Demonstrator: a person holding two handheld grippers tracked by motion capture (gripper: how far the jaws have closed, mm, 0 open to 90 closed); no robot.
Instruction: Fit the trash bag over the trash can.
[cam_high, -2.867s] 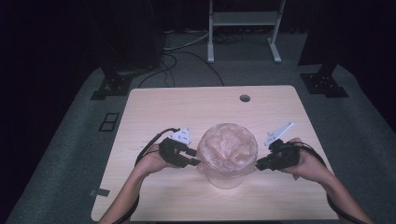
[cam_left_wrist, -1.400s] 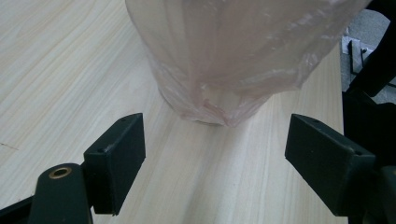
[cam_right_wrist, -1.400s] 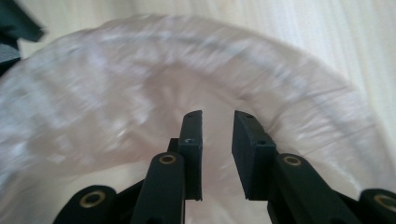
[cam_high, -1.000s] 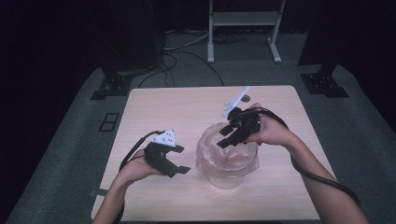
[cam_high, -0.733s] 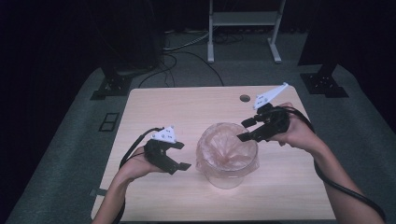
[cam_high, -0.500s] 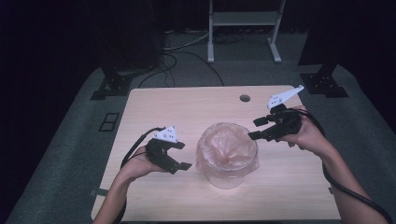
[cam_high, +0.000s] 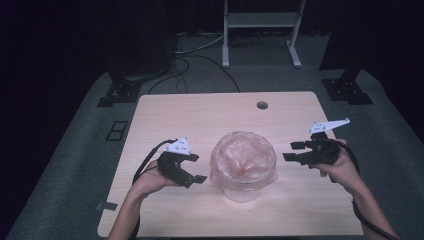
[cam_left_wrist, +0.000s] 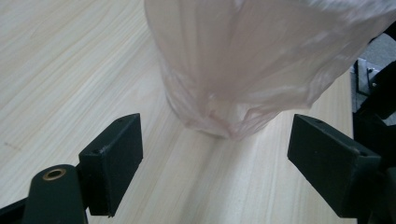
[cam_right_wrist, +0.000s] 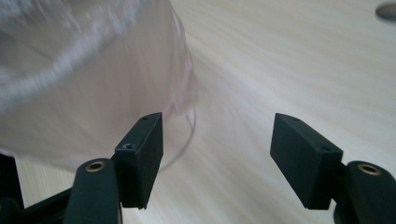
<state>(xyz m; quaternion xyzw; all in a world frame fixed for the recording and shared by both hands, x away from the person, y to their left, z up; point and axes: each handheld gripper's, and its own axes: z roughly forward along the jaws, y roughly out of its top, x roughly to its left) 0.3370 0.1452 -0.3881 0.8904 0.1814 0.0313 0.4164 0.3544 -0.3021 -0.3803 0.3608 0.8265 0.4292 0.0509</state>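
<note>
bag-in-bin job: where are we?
Done: the pinkish bag lines the clear bin, its edge draped over the rim. In hand: nothing. The left gripper and right gripper sit open on either side, clear of the bag; the right one's jaws have just been opening, with nothing between them. Left: maybe tidying the overhang, which looks uneven.

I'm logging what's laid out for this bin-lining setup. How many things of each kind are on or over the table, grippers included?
Clear container lined with a pinkish plastic bag: 1 container, 1 bag
Handheld grippers: 2, the left gripper and the right gripper, both open and holding nothing
Wooden table: 1
Total: 5
</note>
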